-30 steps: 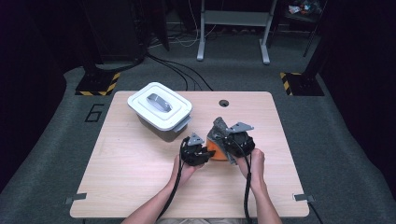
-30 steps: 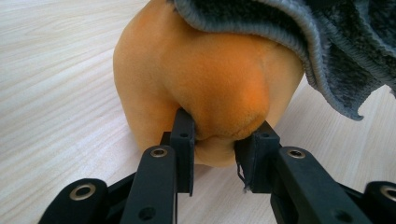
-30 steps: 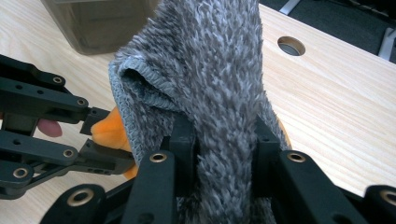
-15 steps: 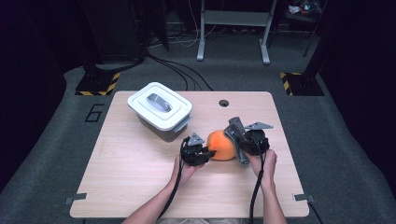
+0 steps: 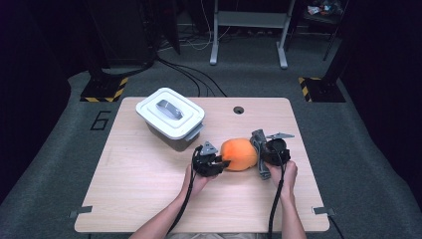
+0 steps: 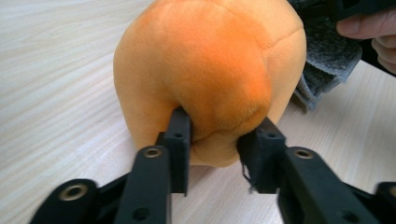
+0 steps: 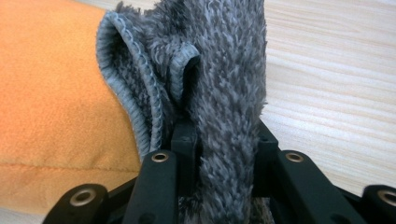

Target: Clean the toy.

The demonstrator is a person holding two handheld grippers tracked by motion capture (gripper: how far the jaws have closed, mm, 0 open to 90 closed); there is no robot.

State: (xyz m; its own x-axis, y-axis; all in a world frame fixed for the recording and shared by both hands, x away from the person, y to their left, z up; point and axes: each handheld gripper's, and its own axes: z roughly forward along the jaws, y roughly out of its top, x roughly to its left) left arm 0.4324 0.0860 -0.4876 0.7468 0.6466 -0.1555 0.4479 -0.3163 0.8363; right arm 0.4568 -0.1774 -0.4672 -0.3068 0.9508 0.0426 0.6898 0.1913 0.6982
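While left gripper loosens on orange plush | right gripper clamps grey cloth | lidded white box behind

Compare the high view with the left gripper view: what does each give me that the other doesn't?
High view alone: the white lidded container at the table's far left, the left tool and right tool flanking the orange plush toy, both forearms, and the dark floor with cables.

Left gripper view alone: the left tool's black pads pressing a fold at the plush toy's near end, dented between them; seams in its fabric.

Both: the plush toy on the wooden tabletop, and the grey fuzzy cloth at its far side by the person's right hand.
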